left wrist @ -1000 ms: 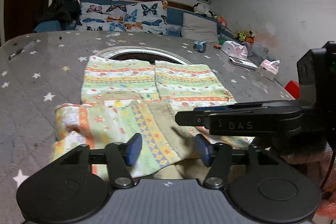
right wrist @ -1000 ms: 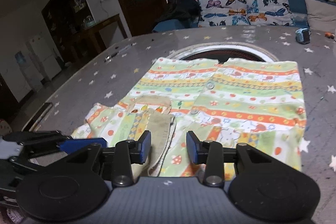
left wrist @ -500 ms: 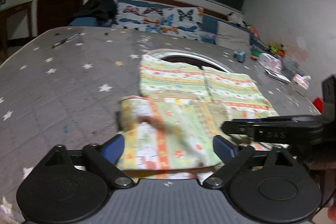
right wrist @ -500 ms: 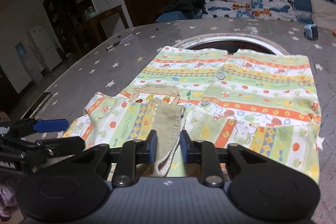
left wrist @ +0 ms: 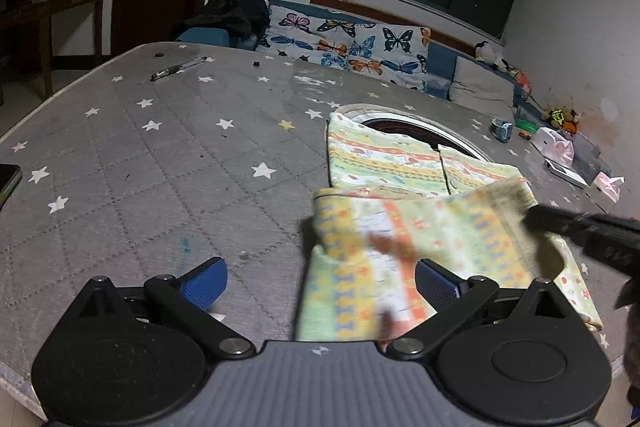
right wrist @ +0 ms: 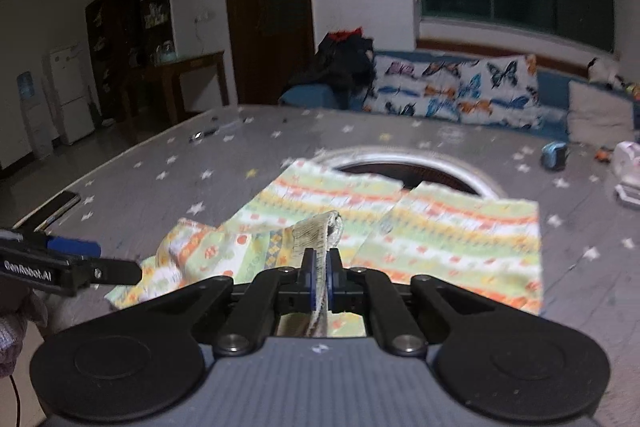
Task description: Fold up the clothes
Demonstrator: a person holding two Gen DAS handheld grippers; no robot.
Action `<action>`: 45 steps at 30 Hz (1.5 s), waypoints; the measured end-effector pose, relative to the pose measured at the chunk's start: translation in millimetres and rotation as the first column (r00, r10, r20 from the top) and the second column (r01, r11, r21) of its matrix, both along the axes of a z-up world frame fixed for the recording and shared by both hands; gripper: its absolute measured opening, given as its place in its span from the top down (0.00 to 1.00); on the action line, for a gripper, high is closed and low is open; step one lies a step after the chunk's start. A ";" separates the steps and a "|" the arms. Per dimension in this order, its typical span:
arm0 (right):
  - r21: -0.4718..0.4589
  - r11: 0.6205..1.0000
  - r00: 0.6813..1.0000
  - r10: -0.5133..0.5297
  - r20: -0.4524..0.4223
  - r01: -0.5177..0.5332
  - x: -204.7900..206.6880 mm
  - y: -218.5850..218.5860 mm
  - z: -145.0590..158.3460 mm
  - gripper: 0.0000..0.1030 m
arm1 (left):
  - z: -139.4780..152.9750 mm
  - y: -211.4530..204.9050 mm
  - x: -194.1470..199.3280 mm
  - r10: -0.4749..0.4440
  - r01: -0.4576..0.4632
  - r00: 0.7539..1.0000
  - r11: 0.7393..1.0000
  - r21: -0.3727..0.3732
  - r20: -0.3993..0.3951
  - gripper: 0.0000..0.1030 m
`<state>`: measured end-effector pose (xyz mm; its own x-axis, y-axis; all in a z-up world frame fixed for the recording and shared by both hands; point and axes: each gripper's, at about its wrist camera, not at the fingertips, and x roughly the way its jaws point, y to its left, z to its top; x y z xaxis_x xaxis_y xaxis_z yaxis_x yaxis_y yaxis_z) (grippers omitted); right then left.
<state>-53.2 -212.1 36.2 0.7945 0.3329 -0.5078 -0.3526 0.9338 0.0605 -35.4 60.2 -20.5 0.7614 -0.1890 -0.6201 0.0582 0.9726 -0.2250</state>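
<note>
The surface (left wrist: pixel 160 163) is a large round top covered by a grey quilted cloth printed with white and yellow stars. A circular opening (right wrist: pixel 416 169) sits in its middle.

The garment (right wrist: pixel 440 239), a child's top striped in green, orange and yellow, lies on the surface with its far hem overlapping the near rim of the opening. The body lies flat. The near left part is raised off the surface, and motion blur hides its detail in the left wrist view.

The right gripper (right wrist: pixel 320 267) has its jaws closed on a beige ribbed edge of the garment (right wrist: pixel 318 231). That edge stands up between the blue pads and is held above the flat body of the garment.

The left gripper (left wrist: pixel 320 281) has its jaws spread wide, with nothing between them. It is positioned at the near left edge of the garment; its right blue pad (left wrist: pixel 436 283) overlaps the blurred fabric, and contact cannot be determined.

A dark phone (right wrist: pixel 60 205) lies at the left edge of the surface. A pen (left wrist: pixel 182 67) lies near the far left edge, well apart from the garment.
</note>
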 end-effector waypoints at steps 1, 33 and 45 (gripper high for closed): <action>-0.003 1.000 1.000 -0.010 0.008 0.010 -0.7 -2.7 2.5 0.96 | -0.6 -0.4 1.2 -0.001 0.001 1.000 1.000 0.001 -0.003 0.01; -0.073 0.977 0.976 -0.205 -0.073 0.200 -0.6 -56.7 -22.5 0.90 | 11.7 -46.1 35.2 -0.180 0.177 0.983 0.981 0.081 0.033 0.38; -0.047 0.998 0.995 -0.037 -0.088 0.033 1.2 -20.8 -21.4 0.77 | 20.0 -69.1 24.2 -0.287 0.281 0.956 0.956 0.086 0.066 0.40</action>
<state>-52.0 -232.9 14.9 0.7565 0.2808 -0.5906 -0.3146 0.9480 0.0477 -11.2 -8.8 -0.5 0.7290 -0.3596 -0.5824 0.3485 0.9273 -0.1363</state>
